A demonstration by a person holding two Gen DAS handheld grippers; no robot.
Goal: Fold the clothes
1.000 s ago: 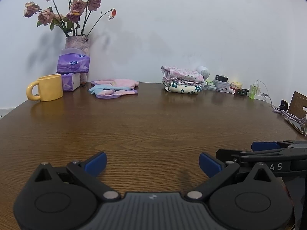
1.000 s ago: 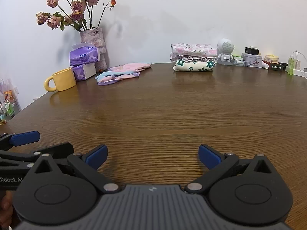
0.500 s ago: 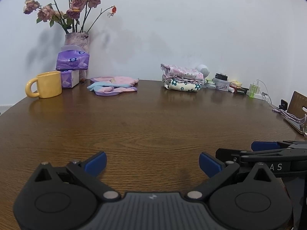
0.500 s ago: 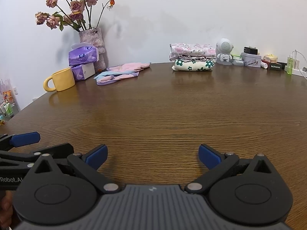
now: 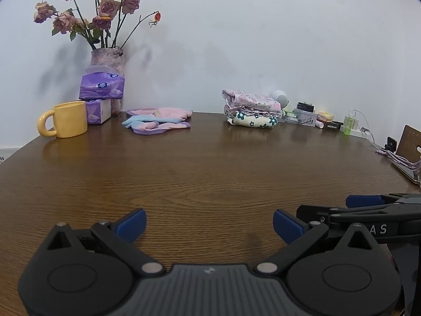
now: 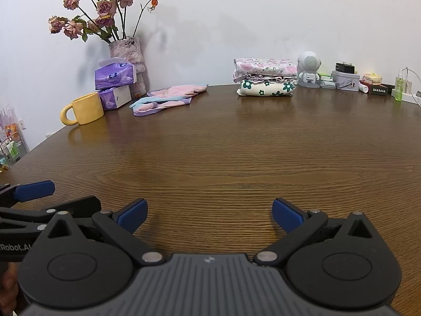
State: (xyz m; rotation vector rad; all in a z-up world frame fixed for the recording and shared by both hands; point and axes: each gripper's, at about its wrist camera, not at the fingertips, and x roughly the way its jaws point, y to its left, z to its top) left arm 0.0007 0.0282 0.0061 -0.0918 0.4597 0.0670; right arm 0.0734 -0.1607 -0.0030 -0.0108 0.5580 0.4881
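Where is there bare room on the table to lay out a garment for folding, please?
The broad wooden table middle is bare, from both grippers up to the pastel garment and folded stack. The back edge is crowded: mug, tissue packs, small items.

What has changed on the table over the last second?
Nothing on the table moved. Only the views drifted slightly. Both the left gripper and right gripper stay open and empty; the pink garment and folded stack are untouched.
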